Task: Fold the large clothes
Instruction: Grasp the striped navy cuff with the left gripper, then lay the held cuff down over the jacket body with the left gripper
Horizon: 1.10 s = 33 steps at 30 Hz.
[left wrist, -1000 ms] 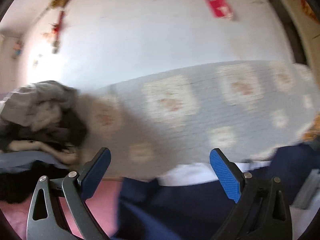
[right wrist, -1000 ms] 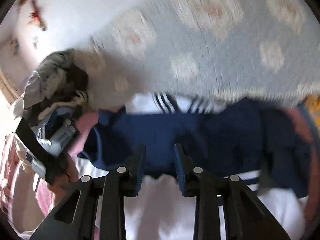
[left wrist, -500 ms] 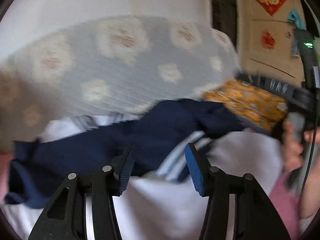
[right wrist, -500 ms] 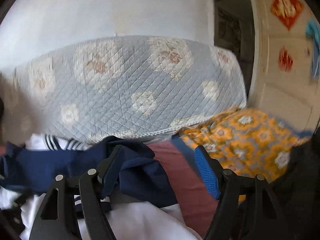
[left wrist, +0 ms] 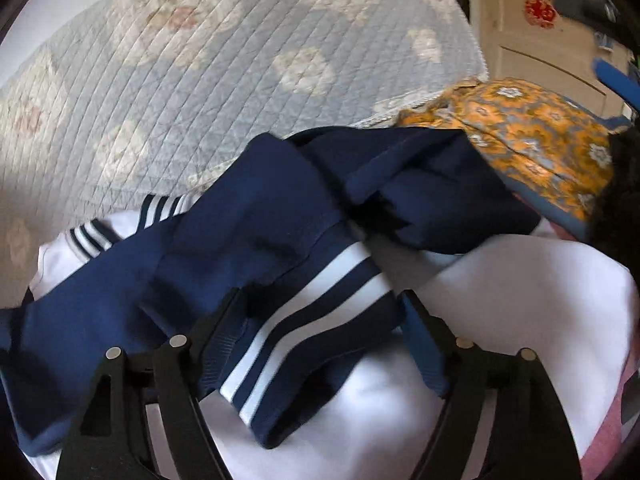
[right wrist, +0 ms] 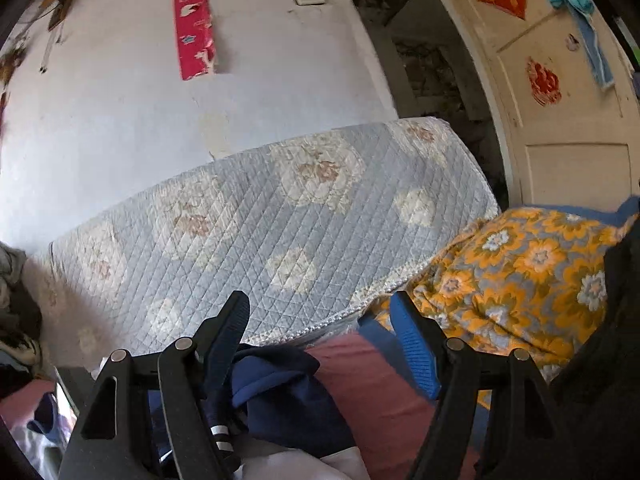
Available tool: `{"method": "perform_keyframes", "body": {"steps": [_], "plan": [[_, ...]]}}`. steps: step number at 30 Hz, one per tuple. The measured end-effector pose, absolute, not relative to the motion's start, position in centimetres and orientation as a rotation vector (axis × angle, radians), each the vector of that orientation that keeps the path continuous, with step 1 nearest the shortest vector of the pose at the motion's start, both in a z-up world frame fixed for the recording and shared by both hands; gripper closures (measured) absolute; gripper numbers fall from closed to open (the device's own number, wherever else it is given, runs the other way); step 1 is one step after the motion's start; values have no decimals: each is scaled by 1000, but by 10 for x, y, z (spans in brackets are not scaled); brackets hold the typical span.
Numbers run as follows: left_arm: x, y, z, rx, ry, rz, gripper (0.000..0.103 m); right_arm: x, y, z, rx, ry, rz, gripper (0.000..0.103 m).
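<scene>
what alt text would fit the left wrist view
The left claw stands open over the striped cuff of a navy and white jacket, its jaws having just opened wider. Behind lie a grey quilt and an orange flowered cloth.

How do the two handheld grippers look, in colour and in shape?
Both look alike. The left gripper and the right gripper each have two black plastic fingers with triangular cut-outs, silver round pivot pins, and ribbed blue pads on the inner faces. No cables or markings show.
</scene>
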State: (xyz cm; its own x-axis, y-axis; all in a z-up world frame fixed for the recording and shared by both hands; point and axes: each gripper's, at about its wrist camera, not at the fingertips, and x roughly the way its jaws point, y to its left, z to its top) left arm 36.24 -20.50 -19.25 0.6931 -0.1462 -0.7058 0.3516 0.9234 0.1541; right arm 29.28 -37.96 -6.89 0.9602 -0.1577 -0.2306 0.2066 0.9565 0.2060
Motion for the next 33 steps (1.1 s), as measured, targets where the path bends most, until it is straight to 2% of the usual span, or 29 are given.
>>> {"method": "perform_keyframes", "body": {"steps": [3, 5, 6, 7, 12, 14, 19, 22, 27, 33], "plan": [[367, -188, -188, 240, 752, -225, 28, 298, -369, -69, 108, 249, -358, 24], [368, -171, -186, 208, 755, -208, 51, 302, -368, -73, 106, 268, -323, 24], [370, -164, -185, 204, 763, -197, 78, 303, -369, -75, 128, 278, -304, 24], [371, -156, -183, 200, 763, -185, 93, 303, -370, -77, 152, 281, -289, 24], [365, -106, -145, 74, 662, -109, 94, 289, -353, -71, 34, 172, -410, 24], [354, -90, -119, 24, 588, -81, 94, 283, -352, -70, 42, 142, -412, 18], [314, -42, -48, -34, 357, 16, 94, 286, -353, -71, 72, 168, -342, 18], [310, -5, -28, -88, 324, 77, 94, 295, -350, -76, 70, 213, -307, 18], [326, 43, -40, -147, 359, 299, 94, 308, -350, -85, 73, 294, -279, 18], [332, 50, -84, -45, 447, 437, 95, 320, -365, -93, 141, 377, -275, 18]]}}
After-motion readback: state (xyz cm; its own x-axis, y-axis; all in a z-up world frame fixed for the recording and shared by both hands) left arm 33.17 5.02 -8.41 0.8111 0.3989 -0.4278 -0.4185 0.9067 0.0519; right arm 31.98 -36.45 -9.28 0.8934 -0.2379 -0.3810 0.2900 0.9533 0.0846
